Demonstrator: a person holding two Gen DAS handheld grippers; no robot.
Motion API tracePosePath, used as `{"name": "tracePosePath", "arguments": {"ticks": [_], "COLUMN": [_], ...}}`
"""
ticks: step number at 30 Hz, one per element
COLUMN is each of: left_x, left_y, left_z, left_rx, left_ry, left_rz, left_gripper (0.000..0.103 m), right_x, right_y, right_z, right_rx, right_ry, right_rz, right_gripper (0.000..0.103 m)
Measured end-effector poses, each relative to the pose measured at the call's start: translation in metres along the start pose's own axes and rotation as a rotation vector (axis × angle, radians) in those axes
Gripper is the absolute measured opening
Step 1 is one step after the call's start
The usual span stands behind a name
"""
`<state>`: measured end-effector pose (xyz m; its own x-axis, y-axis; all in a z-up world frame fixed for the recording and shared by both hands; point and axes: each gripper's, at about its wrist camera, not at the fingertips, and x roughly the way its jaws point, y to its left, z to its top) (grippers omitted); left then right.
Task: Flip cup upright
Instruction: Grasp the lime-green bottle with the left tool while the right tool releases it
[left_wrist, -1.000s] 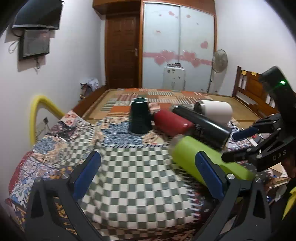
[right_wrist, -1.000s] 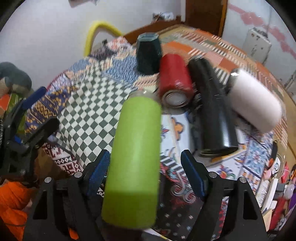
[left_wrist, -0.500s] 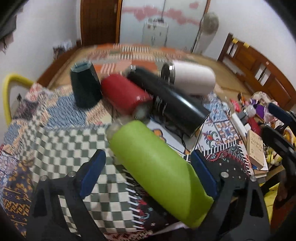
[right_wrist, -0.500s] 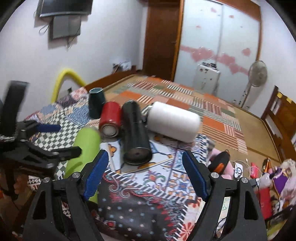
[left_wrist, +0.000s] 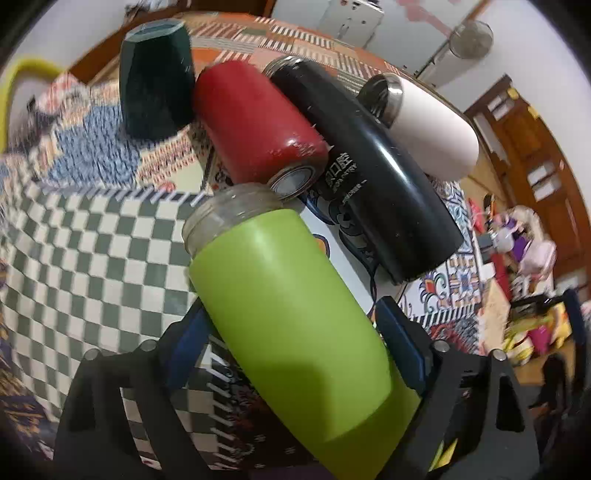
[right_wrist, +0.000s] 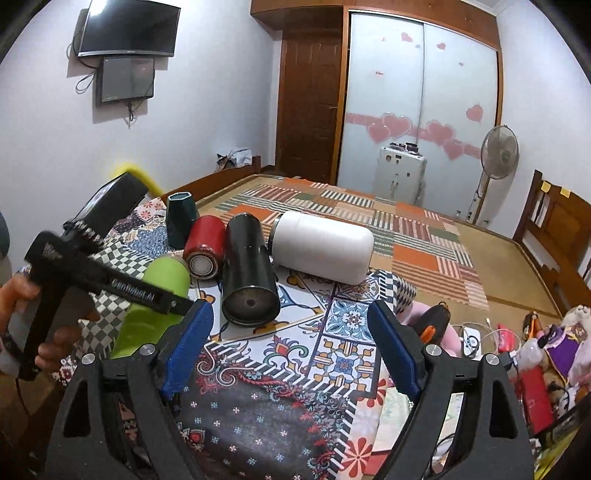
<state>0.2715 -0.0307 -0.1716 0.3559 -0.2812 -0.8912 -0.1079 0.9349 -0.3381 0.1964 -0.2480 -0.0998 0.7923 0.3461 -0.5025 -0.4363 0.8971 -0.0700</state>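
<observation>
A lime-green cup with a clear threaded neck lies on its side on the patterned cloths, mouth pointing away. My left gripper is shut on the green cup, its blue pads against both sides of the body. In the right wrist view the green cup lies at the left under the left gripper's black frame. My right gripper is open and empty, held back above the floral cloth.
A red cup, a black flask and a white flask lie on their sides in a row behind. A dark green cup stands mouth-down at the far left. Clutter lies at the right edge.
My left gripper has moved in over the green cup and closed around its body. My right gripper has let go of that cup, pulled back and risen to a level view.
</observation>
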Motion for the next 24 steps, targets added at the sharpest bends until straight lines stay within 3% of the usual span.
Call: {"name": "tracePosePath", "arguments": {"ticks": [10,18,24], "left_x": [-0.006,-0.041,-0.077], "left_y": [0.006,-0.006,-0.025], "left_z": [-0.001,-0.011,-0.024], "left_rx": [-0.033,0.094,0.208], "left_ry": [-0.002,-0.058,-0.165], "left_rz": [-0.052,-0.091,-0.088], "left_gripper": [0.075,0.064,0.063], "right_x": [0.001,0.001,0.000], "right_y": [-0.005,-0.008,-0.008], "right_z": [-0.005,-0.003,0.000], "right_rx": [0.028,0.050,0.067], "right_ry": [0.000,-0.003,-0.013], "right_rz": [0.009,0.011,0.019], "right_gripper": [0.084,0.084,0.084]}}
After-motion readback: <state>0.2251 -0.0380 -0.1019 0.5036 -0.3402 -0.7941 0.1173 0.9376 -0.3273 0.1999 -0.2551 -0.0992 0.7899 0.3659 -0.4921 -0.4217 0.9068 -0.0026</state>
